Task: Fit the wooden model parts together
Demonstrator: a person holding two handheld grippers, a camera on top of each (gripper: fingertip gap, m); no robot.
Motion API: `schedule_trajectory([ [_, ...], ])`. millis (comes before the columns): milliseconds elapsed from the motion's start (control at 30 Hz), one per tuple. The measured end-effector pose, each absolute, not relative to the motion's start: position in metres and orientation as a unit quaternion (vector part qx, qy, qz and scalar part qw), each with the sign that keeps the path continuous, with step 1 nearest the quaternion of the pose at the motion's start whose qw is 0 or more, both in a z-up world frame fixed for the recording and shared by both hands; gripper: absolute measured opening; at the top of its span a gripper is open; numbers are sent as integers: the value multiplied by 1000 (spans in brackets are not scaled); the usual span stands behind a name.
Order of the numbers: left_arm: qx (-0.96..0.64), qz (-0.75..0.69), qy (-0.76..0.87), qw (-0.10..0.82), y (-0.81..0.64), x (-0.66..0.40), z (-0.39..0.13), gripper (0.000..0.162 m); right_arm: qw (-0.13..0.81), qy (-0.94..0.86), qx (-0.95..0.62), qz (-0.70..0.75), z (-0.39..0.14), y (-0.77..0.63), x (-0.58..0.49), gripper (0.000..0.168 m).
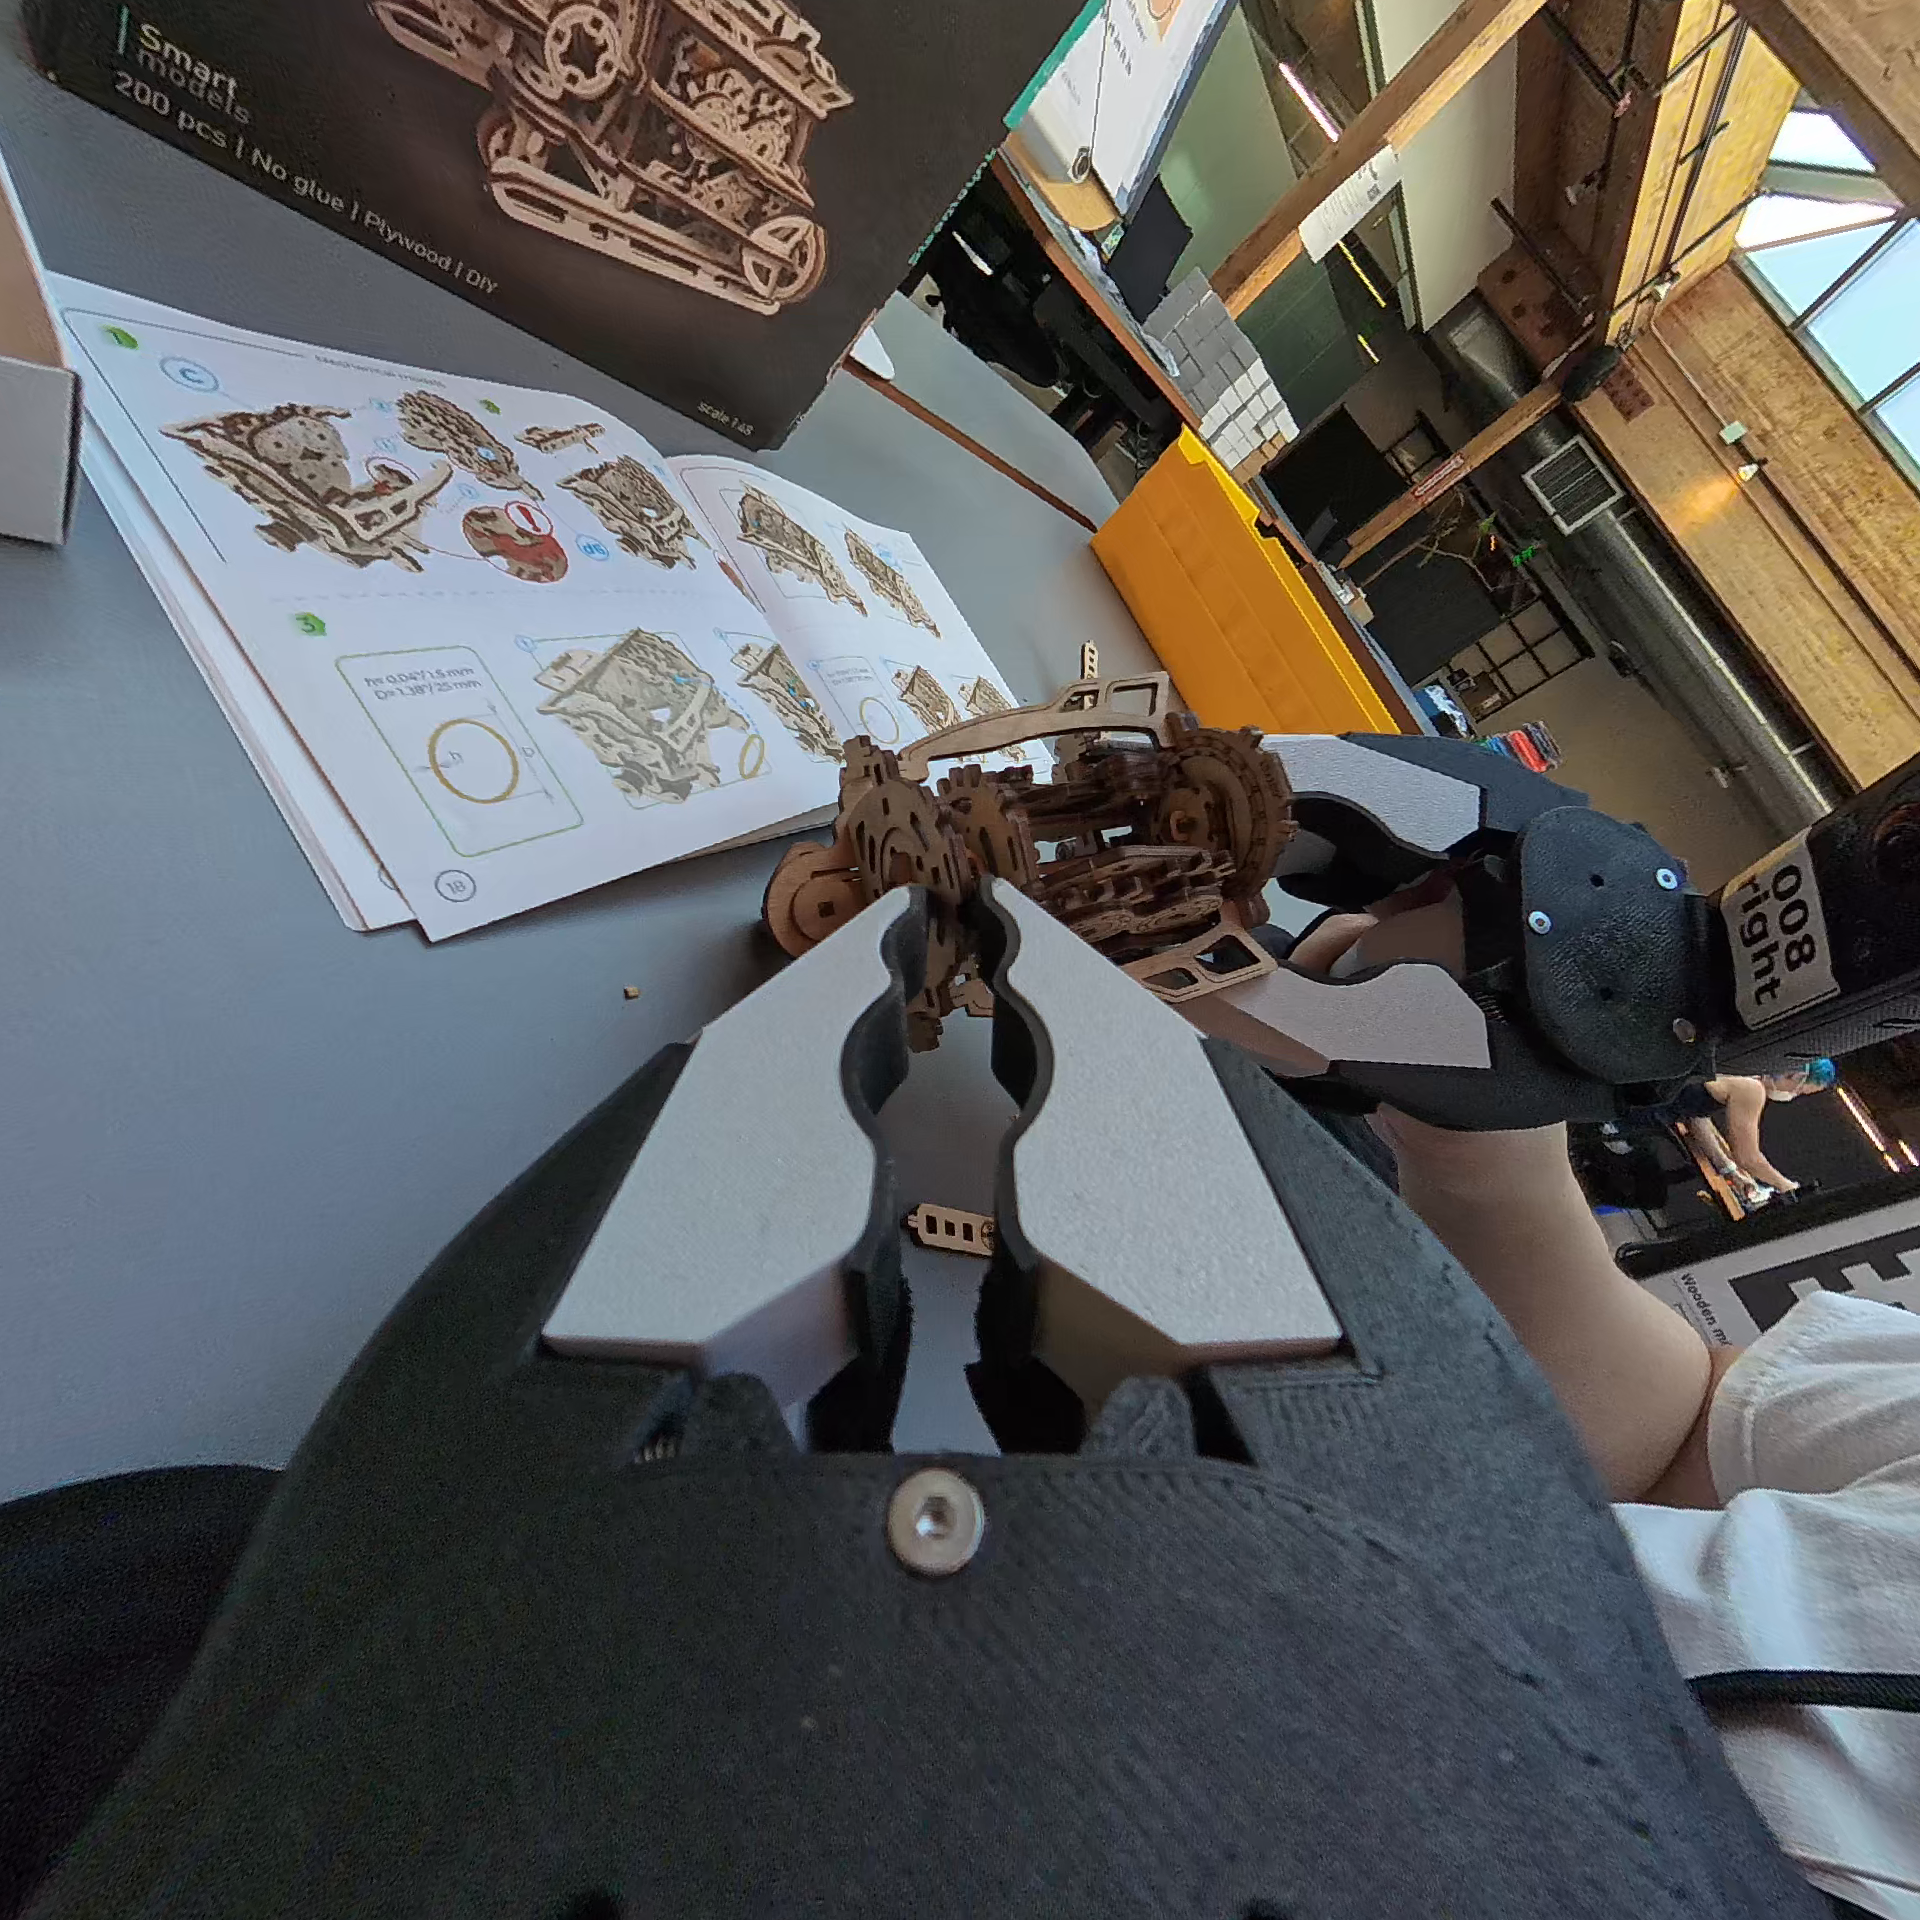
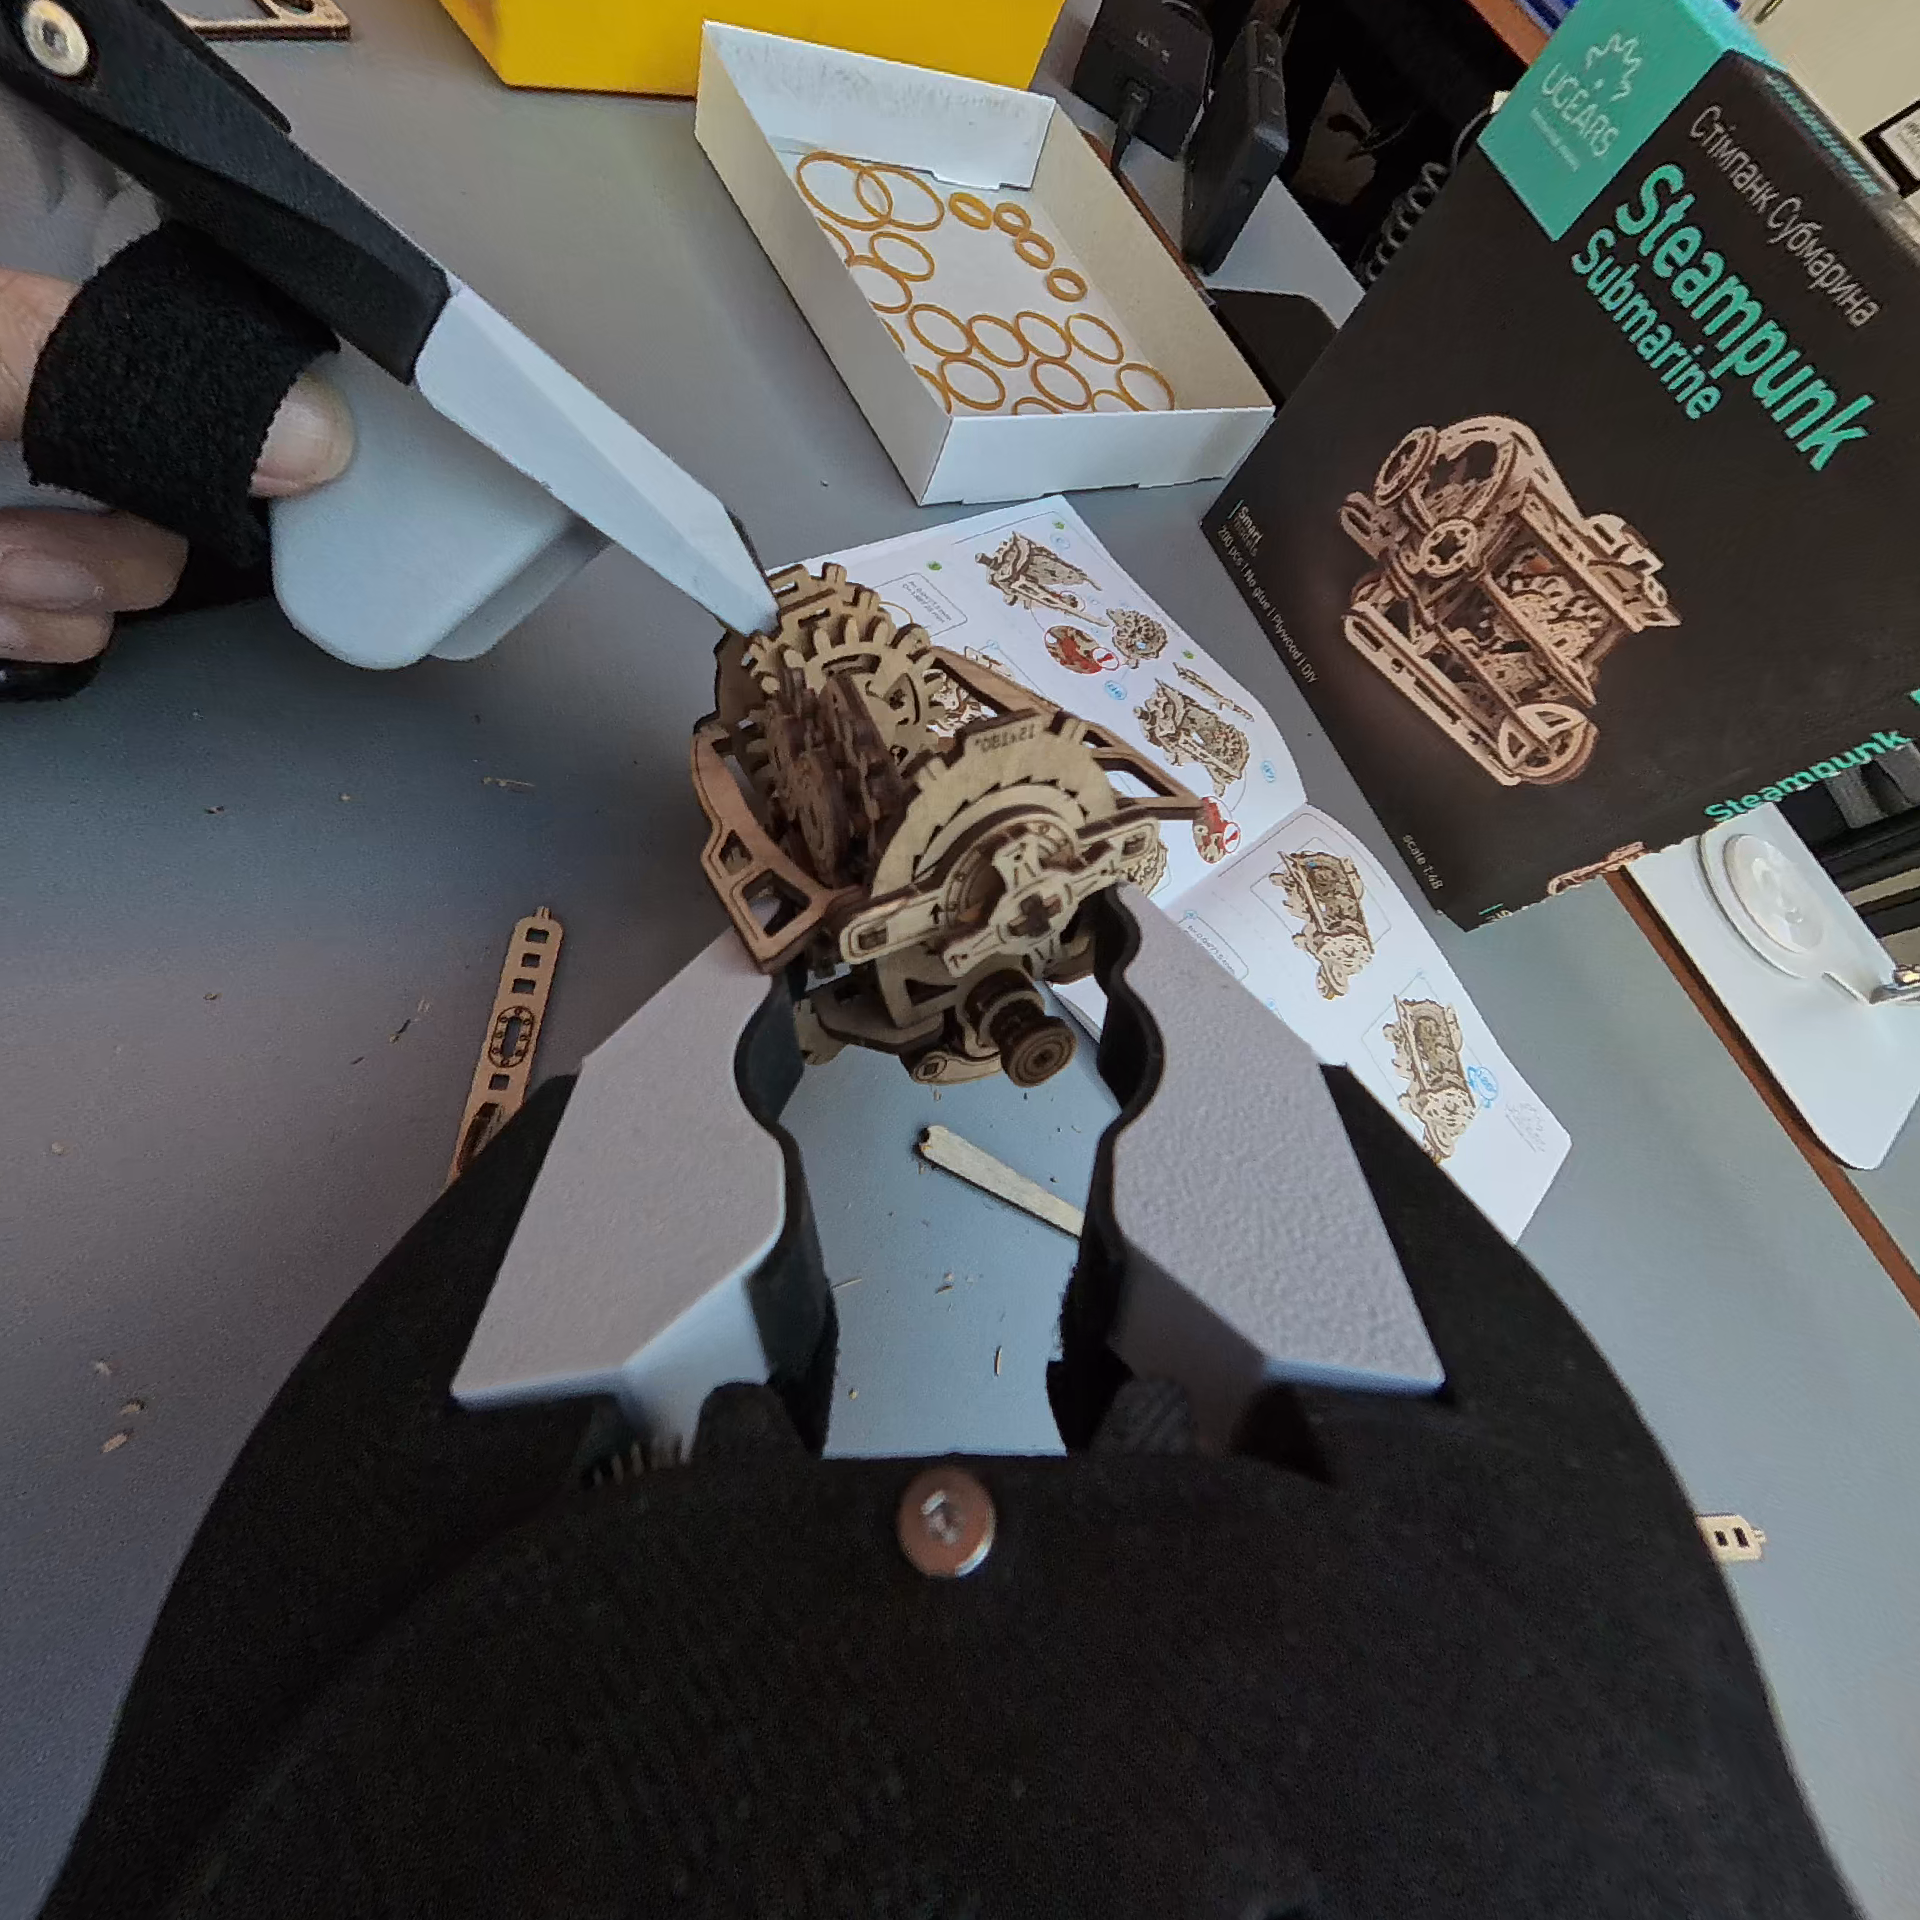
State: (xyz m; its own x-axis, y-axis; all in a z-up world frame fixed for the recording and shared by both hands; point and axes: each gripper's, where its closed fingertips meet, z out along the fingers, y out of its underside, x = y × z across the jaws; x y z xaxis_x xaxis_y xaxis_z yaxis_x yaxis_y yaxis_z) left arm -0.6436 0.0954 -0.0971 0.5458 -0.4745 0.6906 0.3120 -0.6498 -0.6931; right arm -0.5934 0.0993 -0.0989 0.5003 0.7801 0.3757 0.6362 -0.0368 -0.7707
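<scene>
A partly built wooden model (image 1: 1049, 842) of gears and frames is held just above the grey table (image 1: 208, 1039). My left gripper (image 1: 951, 920) is shut on a gear at the model's near end. My right gripper (image 1: 1247, 873) comes in from the right and clamps the model's other end. In the right wrist view, my right gripper (image 2: 940, 935) is shut on the model (image 2: 935, 821) around its round dial end. The left gripper (image 2: 756, 611) reaches in from the upper left, pinching the top gear. A loose wooden strip with holes (image 2: 509, 1029) lies on the table; it also shows in the left wrist view (image 1: 951, 1229).
An open instruction booklet (image 1: 468, 623) lies behind the model, with the dark product box (image 2: 1558, 520) standing beyond it. A white tray of rubber bands (image 2: 987, 291) and a yellow bin (image 1: 1226, 582) sit farther back. A wooden stick (image 2: 997, 1179) and wood crumbs lie under the right gripper. The tips of one gripper are about 6 cm away from the tips of the other. The wooden stick (image 2: 997, 1179) is about 8 cm from my right fingertips.
</scene>
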Motion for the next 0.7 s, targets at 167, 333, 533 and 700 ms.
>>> schedule_trajectory([
  [167, -790, -441, 71, 420, 97, -644, -102, 4, 494, -502, -707, 71, -98, 102, -593, 56],
  [333, -790, -455, 62, 406, 98, -644, -102, 4, 501, -519, -690, 59, -97, 105, -592, 56],
  [533, -794, -467, 53, 385, 99, -644, -102, 4, 508, -531, -677, 37, -96, 109, -593, 56],
  [700, -793, -474, 46, 379, 101, -646, -102, 4, 510, -535, -673, 25, -95, 110, -594, 56],
])
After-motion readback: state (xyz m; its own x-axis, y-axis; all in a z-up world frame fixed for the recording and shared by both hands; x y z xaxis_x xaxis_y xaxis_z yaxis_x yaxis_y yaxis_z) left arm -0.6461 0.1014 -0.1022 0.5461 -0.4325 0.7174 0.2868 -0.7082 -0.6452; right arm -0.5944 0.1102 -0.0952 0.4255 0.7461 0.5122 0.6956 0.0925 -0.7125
